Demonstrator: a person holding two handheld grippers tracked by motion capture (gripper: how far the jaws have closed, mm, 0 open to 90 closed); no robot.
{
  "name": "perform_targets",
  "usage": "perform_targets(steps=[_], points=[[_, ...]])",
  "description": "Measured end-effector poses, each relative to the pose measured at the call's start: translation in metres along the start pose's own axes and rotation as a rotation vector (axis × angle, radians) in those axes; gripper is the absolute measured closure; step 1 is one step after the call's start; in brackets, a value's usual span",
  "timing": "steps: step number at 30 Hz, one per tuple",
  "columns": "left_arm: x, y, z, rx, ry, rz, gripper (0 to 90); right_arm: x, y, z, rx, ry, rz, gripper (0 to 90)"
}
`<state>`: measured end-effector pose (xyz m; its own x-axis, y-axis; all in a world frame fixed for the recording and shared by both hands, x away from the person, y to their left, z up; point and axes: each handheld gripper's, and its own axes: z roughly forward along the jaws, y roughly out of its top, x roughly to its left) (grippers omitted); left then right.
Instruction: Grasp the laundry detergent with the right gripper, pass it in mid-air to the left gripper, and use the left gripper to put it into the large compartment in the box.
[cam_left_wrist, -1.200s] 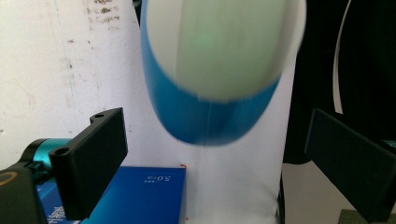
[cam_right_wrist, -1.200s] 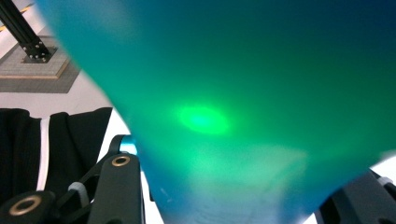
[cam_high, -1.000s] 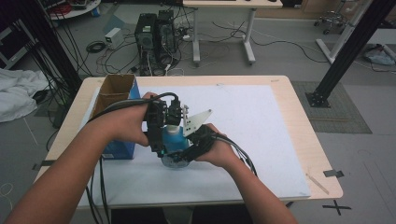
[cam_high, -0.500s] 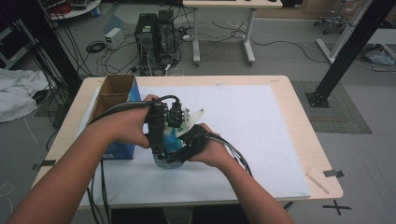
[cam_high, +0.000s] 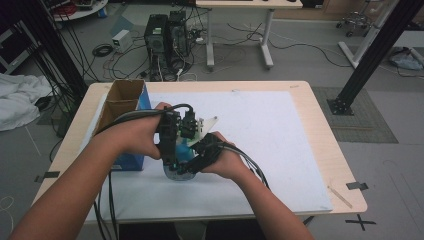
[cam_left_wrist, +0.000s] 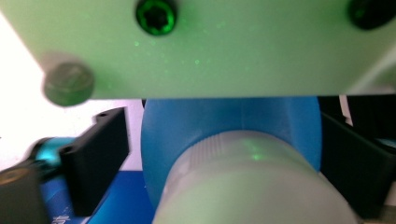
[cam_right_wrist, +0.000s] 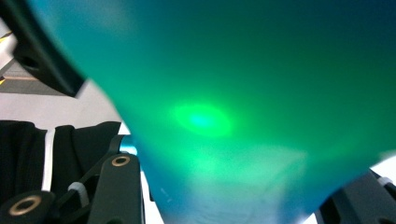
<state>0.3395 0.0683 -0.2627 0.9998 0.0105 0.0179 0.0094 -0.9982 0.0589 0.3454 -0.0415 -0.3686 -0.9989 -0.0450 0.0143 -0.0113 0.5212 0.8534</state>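
A blue, partly see-through bottle stands on the white mat, between both hands. My left gripper comes down on it from above. In the left gripper view its black jaws flank the blue cap above a frosted neck, and look shut on it. My right gripper holds the bottle's side from the right. In the right gripper view the blue-green body sits tight between the two jaws. A pale three-cornered plate crosses the top of the left gripper view.
An open cardboard box with a blue side stands just left of the hands, near the table's left edge. A thin stick lies at the front right corner. Cables trail from both grippers toward the front edge.
The right gripper has shifted slightly left and closed in on the left gripper and the bottle. The bottle has stayed in the same spot.
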Motion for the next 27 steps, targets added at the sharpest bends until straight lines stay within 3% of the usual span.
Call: perform_targets(steps=[11,27], points=[[-0.0011,-0.0016,0.0,0.003,0.022,0.01,13.3,0.0001,0.0014,0.0011,-0.001,0.0,0.0,47.1],[-0.0022,-0.0024,-0.0002,0.008,0.023,0.015,21.6,-0.0003,0.0026,0.0034,0.005,-0.008,0.0,47.2]])
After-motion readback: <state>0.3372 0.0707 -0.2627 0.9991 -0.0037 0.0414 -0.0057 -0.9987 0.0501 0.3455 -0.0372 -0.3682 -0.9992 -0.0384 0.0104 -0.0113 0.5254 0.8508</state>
